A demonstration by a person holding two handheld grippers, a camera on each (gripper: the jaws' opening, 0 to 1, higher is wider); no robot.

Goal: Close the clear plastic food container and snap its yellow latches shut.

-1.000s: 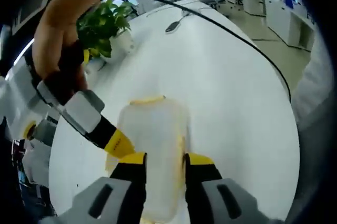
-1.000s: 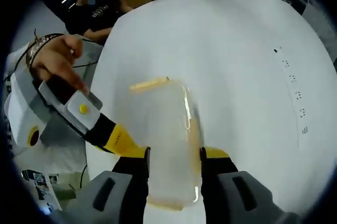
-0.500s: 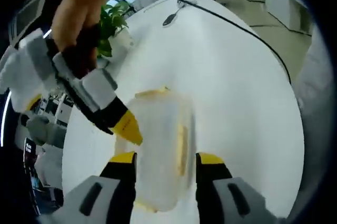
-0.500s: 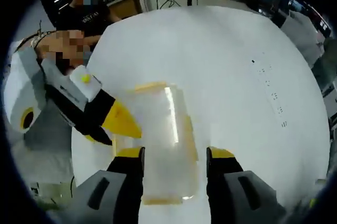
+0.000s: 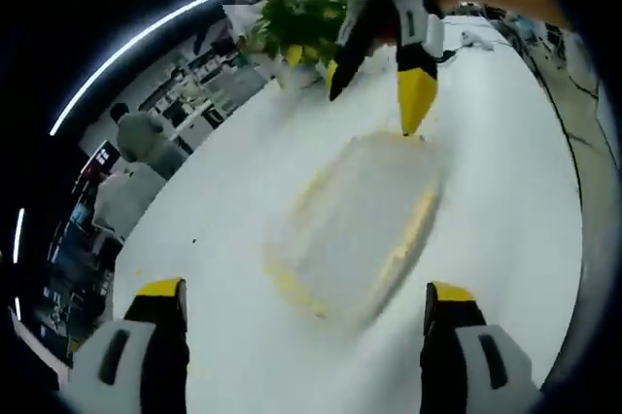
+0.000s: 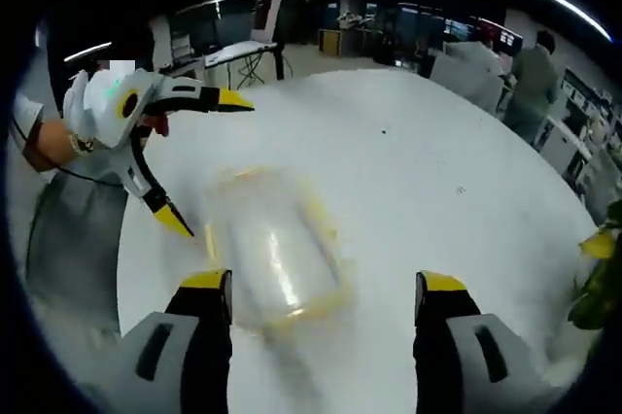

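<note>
The clear plastic container (image 5: 360, 229) with yellow latches along its edges lies flat on the white table (image 5: 219, 176), blurred by motion, its lid down. My left gripper (image 5: 303, 290) hangs open and wide in front of it, touching nothing. My right gripper (image 5: 377, 93) comes in from the top of the left gripper view, jaws apart, one yellow tip near the container's far end. In the right gripper view the container (image 6: 272, 249) sits just beyond my open right gripper (image 6: 323, 283). There my left gripper (image 6: 207, 161) hovers at the left, jaws spread beside the container.
A potted green plant (image 5: 306, 20) stands on the table's far side, and its leaves (image 6: 603, 278) reach into the right gripper view. A black cable (image 5: 573, 132) runs along the table's right edge. People (image 6: 530, 64) and desks fill the dim room behind.
Both grippers were closed around the container's sides; now both have opened wide and drawn back and up from it. The container stays on the table.
</note>
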